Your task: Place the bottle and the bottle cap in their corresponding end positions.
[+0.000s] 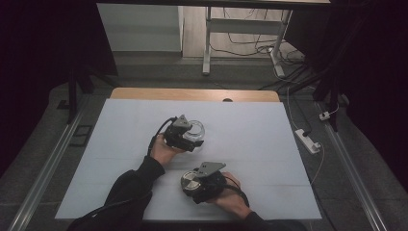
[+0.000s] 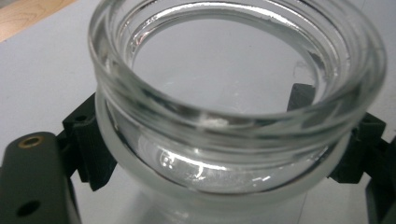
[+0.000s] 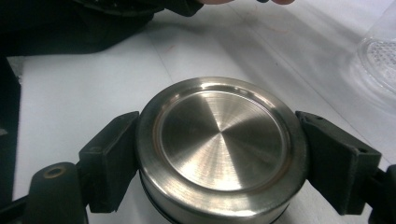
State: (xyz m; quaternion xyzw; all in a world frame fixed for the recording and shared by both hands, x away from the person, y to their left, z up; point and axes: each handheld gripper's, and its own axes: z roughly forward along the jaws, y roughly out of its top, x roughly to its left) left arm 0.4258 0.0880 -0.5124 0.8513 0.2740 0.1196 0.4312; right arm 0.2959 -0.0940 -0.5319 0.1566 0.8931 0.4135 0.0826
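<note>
In the left gripper view the clear, round glass jar [image 2: 233,93] is cut off by the top and bottom edges, so its far rim and its base are lost, and the black jaws clamped on it show only as stubs at either side of its wall. In the right gripper view the round brushed-steel lid [image 3: 219,149] runs off the bottom edge, and the ribbed clear glass piece [image 3: 380,65] at the right edge is too cropped to identify. In the high view the right gripper [image 1: 195,185] covers most of the lid, and both sleeves are cut off at the bottom edge.

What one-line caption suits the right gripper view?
Right tool clamps a round steel lid above the white table.
</note>
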